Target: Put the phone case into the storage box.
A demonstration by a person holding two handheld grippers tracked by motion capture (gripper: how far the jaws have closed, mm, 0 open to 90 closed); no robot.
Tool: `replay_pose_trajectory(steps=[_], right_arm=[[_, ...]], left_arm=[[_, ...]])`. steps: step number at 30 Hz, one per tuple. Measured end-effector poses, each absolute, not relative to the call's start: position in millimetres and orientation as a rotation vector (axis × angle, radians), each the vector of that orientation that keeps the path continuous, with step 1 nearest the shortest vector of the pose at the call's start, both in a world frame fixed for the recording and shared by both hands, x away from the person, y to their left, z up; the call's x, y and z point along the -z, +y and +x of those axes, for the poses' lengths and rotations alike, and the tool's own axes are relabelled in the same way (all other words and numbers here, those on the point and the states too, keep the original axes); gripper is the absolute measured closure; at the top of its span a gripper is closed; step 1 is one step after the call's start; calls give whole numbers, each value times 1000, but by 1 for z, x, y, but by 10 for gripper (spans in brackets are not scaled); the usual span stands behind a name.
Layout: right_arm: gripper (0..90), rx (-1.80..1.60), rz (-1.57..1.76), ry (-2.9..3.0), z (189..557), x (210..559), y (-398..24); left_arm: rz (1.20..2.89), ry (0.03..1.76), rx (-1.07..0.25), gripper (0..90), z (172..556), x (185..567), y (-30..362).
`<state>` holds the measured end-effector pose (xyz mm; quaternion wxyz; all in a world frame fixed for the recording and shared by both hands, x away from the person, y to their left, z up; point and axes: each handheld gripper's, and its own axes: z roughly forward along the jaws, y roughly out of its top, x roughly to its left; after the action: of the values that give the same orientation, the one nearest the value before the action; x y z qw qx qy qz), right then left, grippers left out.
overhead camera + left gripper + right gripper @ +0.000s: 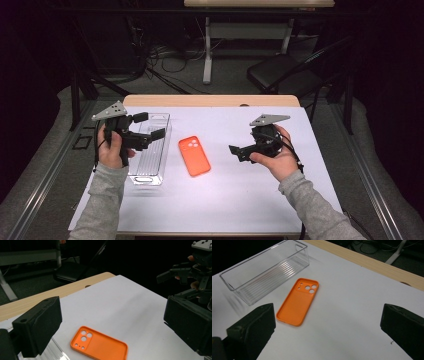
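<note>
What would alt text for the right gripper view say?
An orange phone case lies hollow side up on a white table, beside an empty clear plastic bin. The right claw is open, its jaws wide apart in the foreground.

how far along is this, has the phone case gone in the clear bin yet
Nothing looks done yet. The orange phone case lies flat on the white table, beside the clear bin, which holds nothing. Both the left tool and the right tool are open and hold nothing. Gripping, lifting and placing are left.
</note>
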<state>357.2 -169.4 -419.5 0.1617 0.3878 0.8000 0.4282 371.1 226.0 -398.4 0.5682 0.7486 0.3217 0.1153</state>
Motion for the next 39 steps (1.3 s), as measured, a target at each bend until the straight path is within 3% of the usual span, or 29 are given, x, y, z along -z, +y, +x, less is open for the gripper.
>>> replay_pose_trajectory(steps=[9, 28, 39], right_arm=[[0, -1201, 1162, 2306, 372, 418, -158], [3, -1045, 1191, 2410, 402, 437, -107], [144, -1021, 1222, 2488, 419, 446, -82]], left_arm=[[1762, 808, -326, 23, 370, 406, 239], [1792, 943, -309, 7, 375, 413, 246], [1802, 959, -350, 24, 373, 413, 249]])
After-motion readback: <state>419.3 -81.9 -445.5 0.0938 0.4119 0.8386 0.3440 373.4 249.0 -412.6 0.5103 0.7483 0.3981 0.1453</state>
